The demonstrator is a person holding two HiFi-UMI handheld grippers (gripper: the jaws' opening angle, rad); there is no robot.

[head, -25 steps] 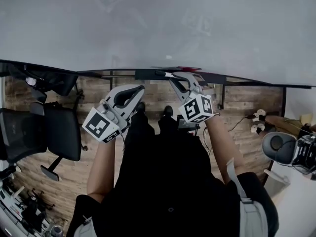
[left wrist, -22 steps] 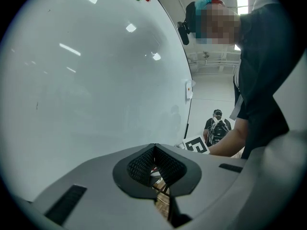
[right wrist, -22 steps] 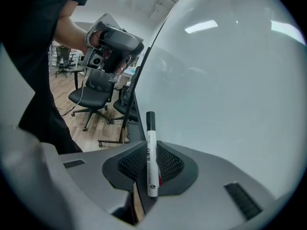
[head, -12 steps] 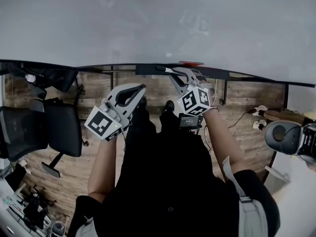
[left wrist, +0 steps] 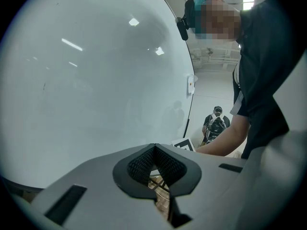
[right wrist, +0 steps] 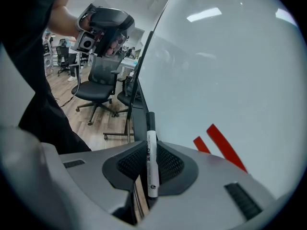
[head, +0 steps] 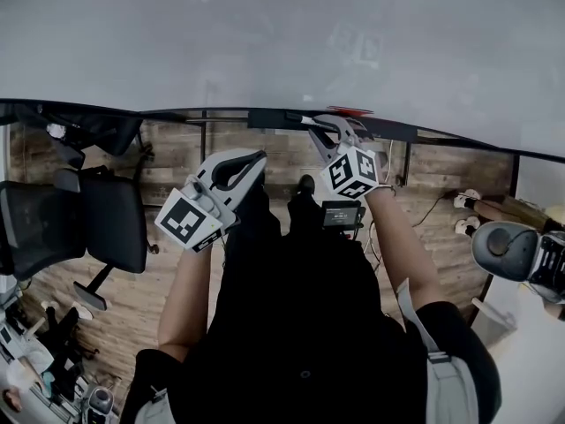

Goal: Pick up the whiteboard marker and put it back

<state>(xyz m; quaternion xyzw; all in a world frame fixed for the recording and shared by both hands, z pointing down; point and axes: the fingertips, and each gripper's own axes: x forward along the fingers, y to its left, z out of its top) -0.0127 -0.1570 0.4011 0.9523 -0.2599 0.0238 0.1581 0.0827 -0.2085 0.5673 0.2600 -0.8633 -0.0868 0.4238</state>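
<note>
Right gripper (head: 320,129) advanced; marker (right wrist: 152,163) clamped between jaws.

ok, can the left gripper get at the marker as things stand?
Probably not. The marker is clamped between the right gripper's jaws with only its ends showing, and the left gripper is shut and off to one side.

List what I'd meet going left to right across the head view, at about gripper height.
black mesh office chair → left gripper, shut with nothing in it → right gripper, shut on the white whiteboard marker → rounded grey device at the right edge.
</note>
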